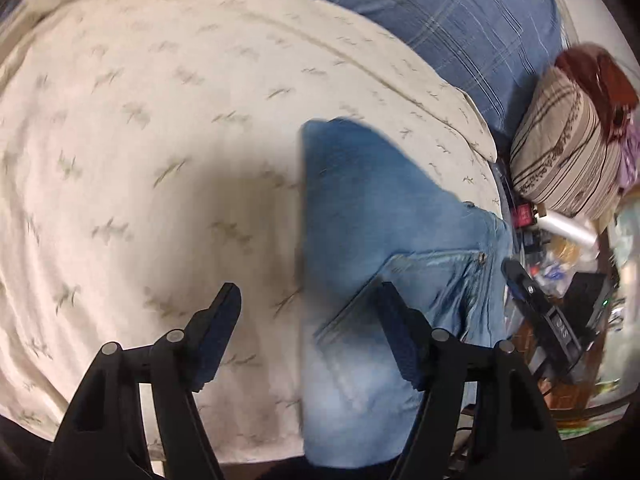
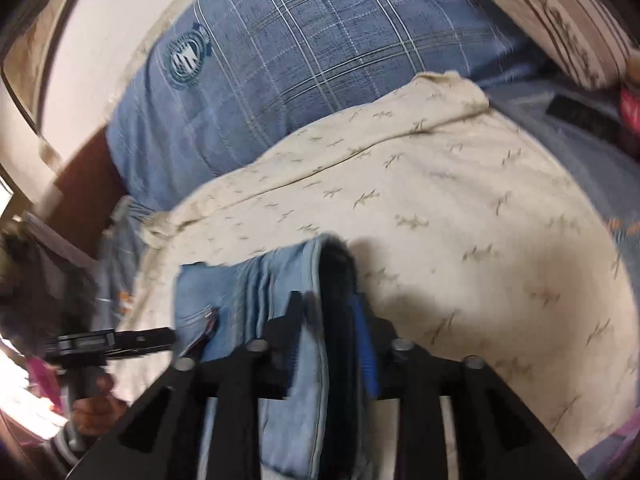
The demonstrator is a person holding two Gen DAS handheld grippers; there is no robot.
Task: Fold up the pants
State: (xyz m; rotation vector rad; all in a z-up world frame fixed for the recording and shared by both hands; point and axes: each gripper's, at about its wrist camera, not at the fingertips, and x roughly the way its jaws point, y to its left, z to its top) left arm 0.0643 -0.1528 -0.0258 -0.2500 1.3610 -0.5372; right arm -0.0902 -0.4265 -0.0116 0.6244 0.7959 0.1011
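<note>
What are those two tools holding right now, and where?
The right tool is clamped on the folded jeans, along their stacked edge. The left tool is open above the jeans and bedsheet, holding nothing.

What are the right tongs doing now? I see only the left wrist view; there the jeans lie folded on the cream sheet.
Observer: The right tongs are shut on several stacked layers of the jeans.
Operator: Where do my left tongs appear from that side?
Observer: Your left tongs show at the left edge of the right wrist view, beside the pocket side of the jeans.
Operator: Is anything behind the sheet that I miss?
Observer: The blue checked blanket carries a round emblem, which your view does not show.
</note>
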